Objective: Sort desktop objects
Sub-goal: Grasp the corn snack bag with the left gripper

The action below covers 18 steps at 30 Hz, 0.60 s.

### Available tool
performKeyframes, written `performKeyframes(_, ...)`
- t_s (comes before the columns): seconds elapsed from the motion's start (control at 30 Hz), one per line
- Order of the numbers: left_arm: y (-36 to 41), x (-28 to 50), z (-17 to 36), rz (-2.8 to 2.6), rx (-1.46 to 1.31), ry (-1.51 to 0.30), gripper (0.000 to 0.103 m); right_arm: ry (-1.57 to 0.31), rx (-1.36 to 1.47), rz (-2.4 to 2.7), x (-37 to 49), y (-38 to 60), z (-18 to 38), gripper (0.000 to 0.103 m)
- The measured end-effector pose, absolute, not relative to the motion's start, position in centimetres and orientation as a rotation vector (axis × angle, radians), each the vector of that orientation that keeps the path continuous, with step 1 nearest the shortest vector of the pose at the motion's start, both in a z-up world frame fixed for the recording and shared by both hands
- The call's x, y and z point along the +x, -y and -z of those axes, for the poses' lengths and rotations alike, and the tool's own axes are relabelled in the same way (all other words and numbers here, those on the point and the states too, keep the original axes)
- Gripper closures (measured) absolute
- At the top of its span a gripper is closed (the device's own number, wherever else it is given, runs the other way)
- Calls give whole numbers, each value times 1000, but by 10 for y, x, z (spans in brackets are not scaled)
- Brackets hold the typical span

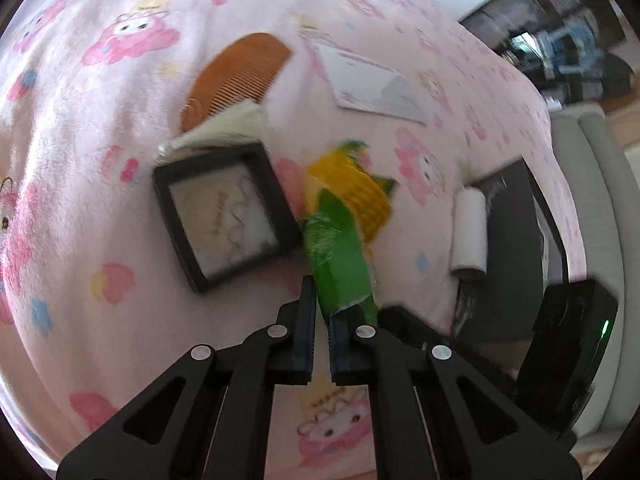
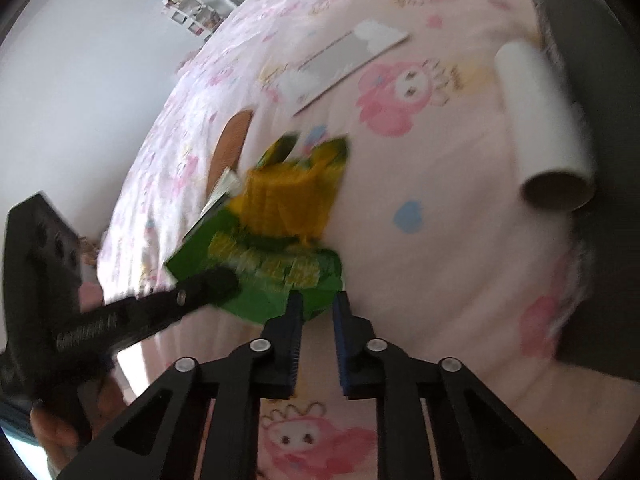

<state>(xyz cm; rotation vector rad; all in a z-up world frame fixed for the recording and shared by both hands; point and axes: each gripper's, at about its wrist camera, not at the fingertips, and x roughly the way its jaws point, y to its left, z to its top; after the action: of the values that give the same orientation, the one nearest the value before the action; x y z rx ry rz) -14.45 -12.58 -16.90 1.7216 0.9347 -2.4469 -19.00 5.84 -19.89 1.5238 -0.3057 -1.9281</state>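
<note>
My left gripper [image 1: 322, 300] pinches the near edge of the green-and-yellow snack packet [image 1: 340, 240], jaws drawn in tight on the wrapper. The packet hangs tilted above the pink cartoon-print blanket [image 1: 100, 200], its yellow end pointing away from me. Motion blur softens the print.

From the right wrist, the right gripper [image 2: 318, 304] sits at the packet's lower green corner. Its jaws are narrow with a gap showing, and I cannot tell whether the pads actually press the wrapper. The left gripper's finger reaches in from the left and bites the same packet.

Left of the packet lies a black square frame [image 1: 224, 216], with a folded pale cloth [image 1: 228, 128] and a brown comb [image 1: 236, 76] beyond it. A white card [image 1: 372, 84] rests farther back. A white paper roll [image 1: 468, 232] lies to the right, just beside a dark tray [image 1: 516, 240].
</note>
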Motion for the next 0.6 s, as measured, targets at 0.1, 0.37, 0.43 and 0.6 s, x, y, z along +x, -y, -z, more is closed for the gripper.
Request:
performKeyframes(0.1,112,-137,167,2472,1777,-926,96,307,1492,1992,-192,-70,186,94)
performKeyframes(0.37,128,-120,158,2463,1687,-1102,64,301,1578,1937,-196,-75,194,93)
performKeyframes(0.43,133,-122,156,2474,1645,-1080,64,280,1608,1923,-195,-73,202,83)
performKeyframes(0.6,125,-136,174,2446,1690,-964,90,277,1620,1889,-194,-66,214,74)
